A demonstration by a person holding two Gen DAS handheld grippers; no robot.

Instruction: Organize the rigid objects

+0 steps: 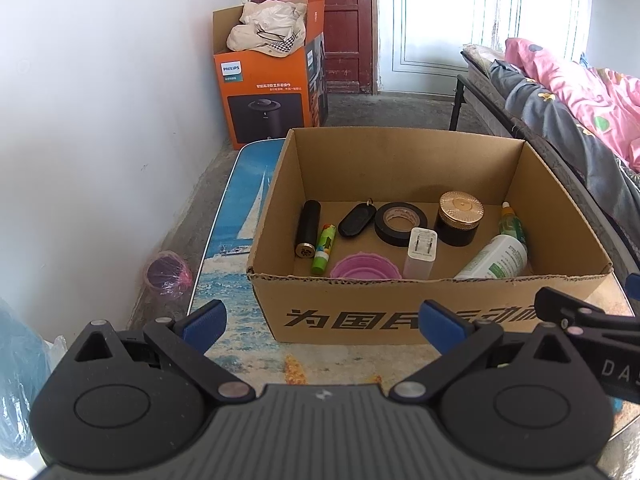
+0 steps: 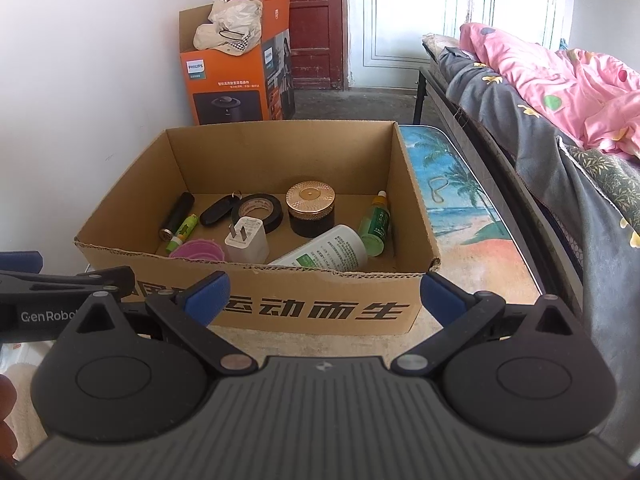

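An open cardboard box (image 1: 360, 316) (image 2: 320, 308) stands on a beach-print table. Inside lie a black cylinder (image 1: 307, 228), a green tube (image 1: 324, 254), a black key fob (image 1: 357, 220), a roll of black tape (image 1: 400, 224), a white plug adapter (image 1: 420, 254), a pink ribbed cup (image 1: 366, 267), a gold-lidded dark jar (image 1: 460, 218), a white bottle (image 1: 496, 258) and a small green dropper bottle (image 1: 511, 224). My left gripper (image 1: 324, 326) is open and empty in front of the box. My right gripper (image 2: 324, 296) is open and empty, also in front of the box.
An orange Philips box (image 1: 268, 88) with cloth in it stands on the floor by the white wall. A bed with pink and grey bedding (image 2: 560, 96) runs along the right. A purple bowl (image 1: 166, 276) lies on the floor at the left. A rubber band (image 2: 438, 190) lies on the table.
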